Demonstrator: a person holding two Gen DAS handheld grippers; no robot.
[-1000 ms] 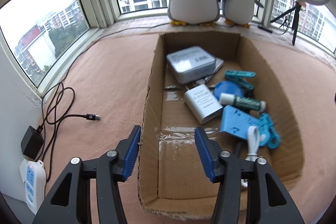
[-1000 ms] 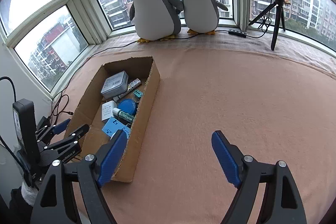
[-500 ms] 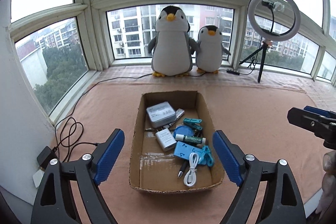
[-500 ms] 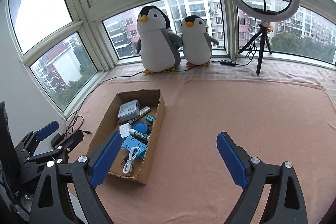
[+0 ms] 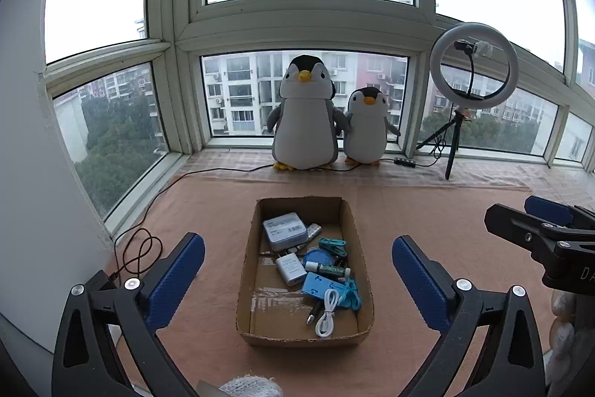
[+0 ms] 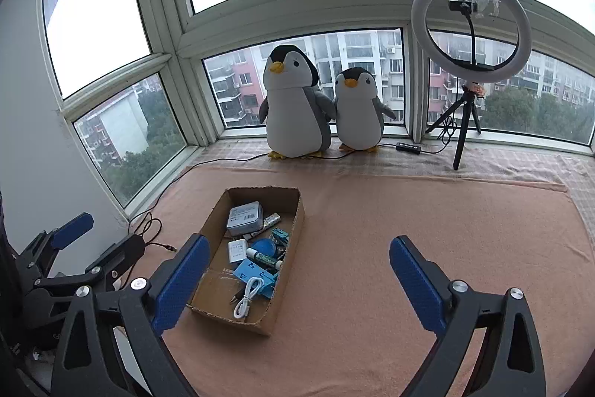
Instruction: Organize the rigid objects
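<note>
The left gripper [image 5: 297, 270] hangs above the near end of the box [image 5: 355, 218], jaws opening wide with nothing between them. The right gripper [image 6: 297, 270] is also opening, empty, over bare mat [image 6: 409, 218]. The box sits near the mat's left edge, holding a grey tin [image 5: 285, 230] at its far end, a white charger [image 5: 290, 269], a cable [image 5: 326, 313] and what looks like a pen [image 5: 313, 314] nearer. Two penguins [image 5: 305, 114] stand at the window.

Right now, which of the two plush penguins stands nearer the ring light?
The smaller penguin, on the right of the pair; the larger penguin stands on its far side from the ring light.
</note>
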